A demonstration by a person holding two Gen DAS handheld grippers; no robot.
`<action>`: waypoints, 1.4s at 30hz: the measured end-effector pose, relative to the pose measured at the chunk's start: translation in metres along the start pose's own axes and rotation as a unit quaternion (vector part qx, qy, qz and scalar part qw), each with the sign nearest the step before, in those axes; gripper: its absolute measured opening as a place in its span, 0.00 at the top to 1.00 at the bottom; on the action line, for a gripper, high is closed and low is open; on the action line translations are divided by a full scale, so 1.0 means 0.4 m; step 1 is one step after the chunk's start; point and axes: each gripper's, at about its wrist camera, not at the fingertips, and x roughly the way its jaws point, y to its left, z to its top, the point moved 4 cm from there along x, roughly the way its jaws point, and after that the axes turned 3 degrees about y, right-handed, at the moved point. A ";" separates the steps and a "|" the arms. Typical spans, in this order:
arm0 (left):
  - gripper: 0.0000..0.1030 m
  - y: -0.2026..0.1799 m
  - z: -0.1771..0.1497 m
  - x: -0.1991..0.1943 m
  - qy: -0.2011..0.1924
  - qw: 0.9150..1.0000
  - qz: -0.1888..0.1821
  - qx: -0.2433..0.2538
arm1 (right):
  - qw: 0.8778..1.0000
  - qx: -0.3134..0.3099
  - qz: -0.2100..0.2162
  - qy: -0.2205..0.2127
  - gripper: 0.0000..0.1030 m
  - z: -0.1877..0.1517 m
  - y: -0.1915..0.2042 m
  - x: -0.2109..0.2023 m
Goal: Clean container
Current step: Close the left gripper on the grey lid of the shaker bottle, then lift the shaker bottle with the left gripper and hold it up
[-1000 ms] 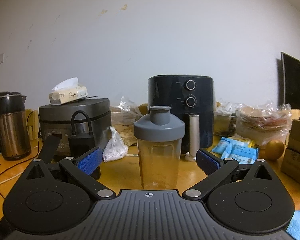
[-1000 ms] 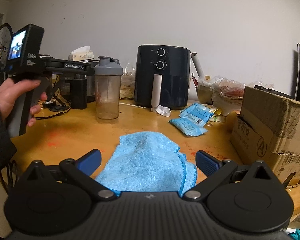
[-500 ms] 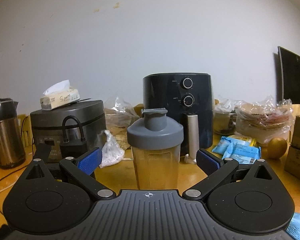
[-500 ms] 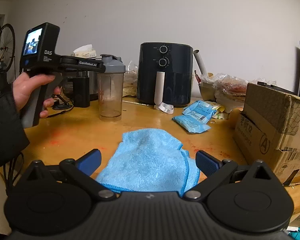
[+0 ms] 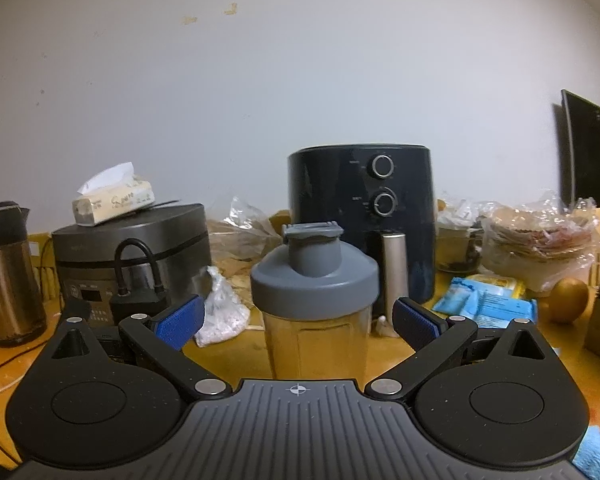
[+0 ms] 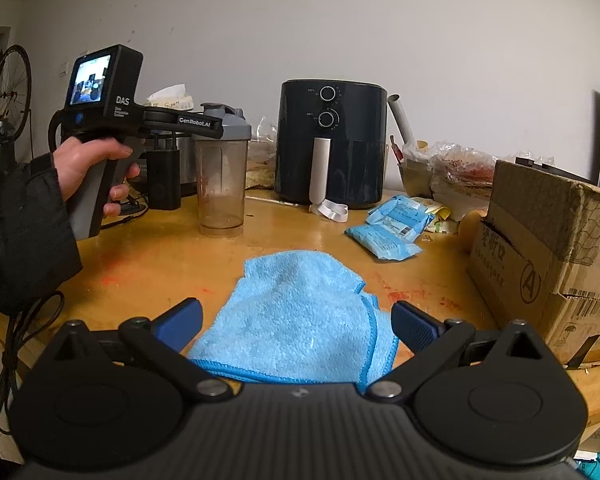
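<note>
A clear shaker bottle (image 5: 315,336) with a grey screw lid (image 5: 314,282) stands upright on the wooden table. My left gripper (image 5: 298,322) is open, its blue pads on either side of the bottle just below the lid, not touching it. From the right wrist view the same bottle (image 6: 220,188) stands at the back left, with the left gripper held by a hand (image 6: 88,160) at lid height. A blue cloth (image 6: 300,320) lies crumpled on the table between the open fingers of my right gripper (image 6: 296,320).
A black air fryer (image 5: 362,224) stands behind the bottle, a rice cooker (image 5: 132,252) and a kettle (image 5: 6,272) to the left. Blue packets (image 6: 392,226), food bags (image 5: 540,240) and a cardboard box (image 6: 548,256) fill the right side. Cables trail off the table's left edge.
My left gripper has moved forward until its open pads flank the bottle below the lid. The right gripper has held roughly steady over the cloth.
</note>
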 end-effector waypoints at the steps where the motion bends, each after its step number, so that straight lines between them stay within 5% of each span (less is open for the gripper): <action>1: 0.00 0.000 0.001 0.000 -0.005 1.000 0.007 0.002 | 1.000 0.001 0.000 0.001 0.00 0.000 0.003 0.002; 6: 0.00 -0.004 0.017 0.010 -0.018 0.999 0.026 0.017 | 1.000 0.003 0.002 0.003 0.00 0.000 0.001 0.003; 28: 0.00 0.008 0.020 0.133 0.024 0.998 -0.039 -0.037 | 1.000 0.006 0.003 0.013 0.00 -0.011 -0.002 0.012; 42: 0.00 -0.002 0.045 0.163 -0.006 0.998 -0.056 -0.020 | 1.000 0.005 0.003 0.021 0.00 -0.015 0.003 0.021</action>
